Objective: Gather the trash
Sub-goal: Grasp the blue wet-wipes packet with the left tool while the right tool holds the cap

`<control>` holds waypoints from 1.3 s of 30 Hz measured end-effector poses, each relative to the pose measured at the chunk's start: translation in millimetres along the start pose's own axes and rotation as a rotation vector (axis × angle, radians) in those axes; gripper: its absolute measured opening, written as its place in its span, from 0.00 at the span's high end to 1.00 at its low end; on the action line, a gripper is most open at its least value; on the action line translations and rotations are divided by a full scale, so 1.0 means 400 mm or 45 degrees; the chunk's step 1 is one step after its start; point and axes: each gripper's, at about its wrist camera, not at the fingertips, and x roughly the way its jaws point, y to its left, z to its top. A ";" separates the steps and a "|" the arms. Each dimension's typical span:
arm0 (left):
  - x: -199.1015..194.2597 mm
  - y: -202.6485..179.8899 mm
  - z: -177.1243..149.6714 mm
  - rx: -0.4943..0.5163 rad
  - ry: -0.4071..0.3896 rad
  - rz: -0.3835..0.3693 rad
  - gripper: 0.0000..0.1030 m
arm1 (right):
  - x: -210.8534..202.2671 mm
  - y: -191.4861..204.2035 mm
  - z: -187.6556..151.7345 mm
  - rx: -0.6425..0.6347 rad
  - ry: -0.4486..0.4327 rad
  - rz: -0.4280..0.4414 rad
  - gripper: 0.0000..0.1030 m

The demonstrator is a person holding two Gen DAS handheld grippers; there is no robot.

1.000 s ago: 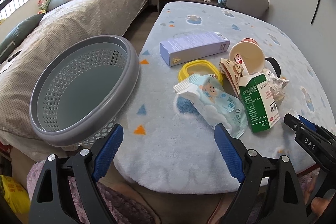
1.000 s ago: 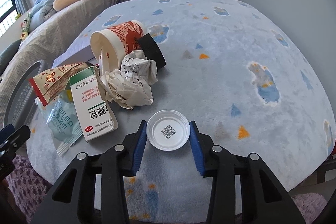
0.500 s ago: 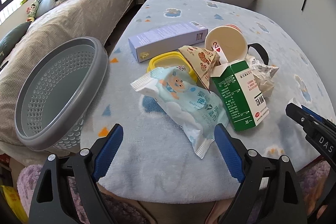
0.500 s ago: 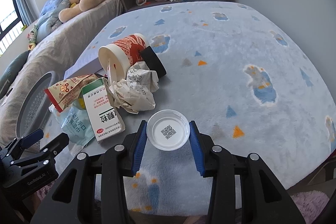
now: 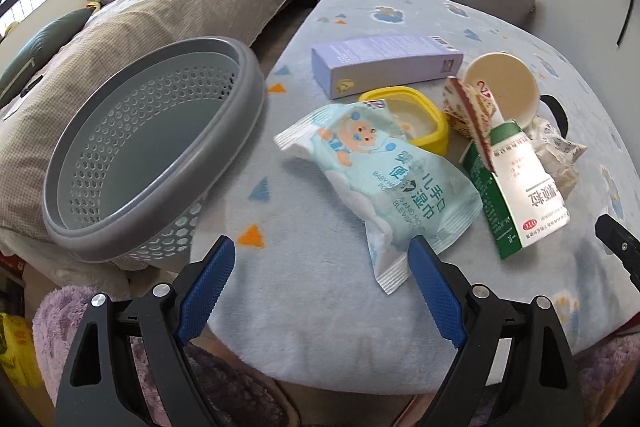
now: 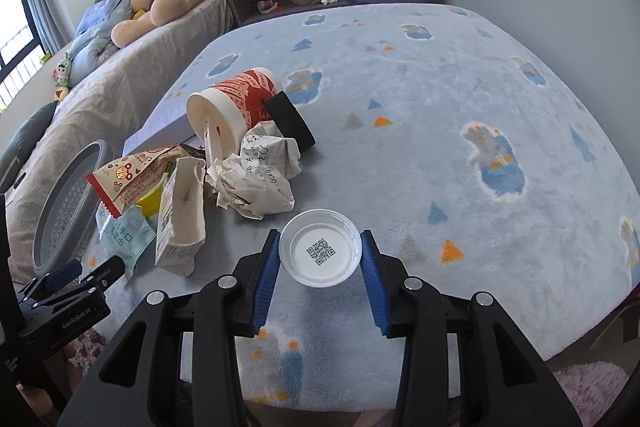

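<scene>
Basket [image 5: 140, 155] tilts over the table's [image 5: 320, 299] left edge, ready for trash. Wipes pack [image 5: 384, 179] near front edge; left gripper [image 5: 320, 287] spread wide toward it. Right gripper [image 6: 319, 269] clamps lid [image 6: 319, 247], likely basket-bound.

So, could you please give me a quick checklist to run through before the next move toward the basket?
1. Right tool shut on the white lid: ok, both pads sit against its rim.
2. Left tool free for the next pick: ok, open with nothing between the pads.
3. Grey basket ready to receive: ok, mouth unobstructed, interior looks empty.
4. Wet-wipe pack within the left tool's line: ok, its corner lies just ahead of the right pad.
5. Basket stable at the table edge: cannot tell, it sits tilted.
</scene>
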 end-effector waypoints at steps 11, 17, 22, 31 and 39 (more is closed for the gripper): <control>-0.050 0.060 0.018 -0.038 -0.034 0.027 0.18 | 0.003 0.013 -0.002 -0.011 0.001 -0.007 0.62; -0.054 0.032 0.074 -0.047 0.005 -0.106 0.18 | 0.002 0.014 -0.003 -0.006 -0.001 0.002 0.62; -0.028 -0.008 0.104 -0.014 0.028 -0.127 0.18 | -0.002 0.009 0.001 0.009 -0.010 0.014 0.62; 0.046 -0.025 0.120 -0.031 0.092 -0.143 0.18 | 0.000 -0.003 0.007 0.029 -0.009 0.041 0.62; 0.086 -0.028 0.122 -0.054 0.113 -0.164 0.18 | 0.003 -0.004 0.009 0.034 -0.005 0.046 0.62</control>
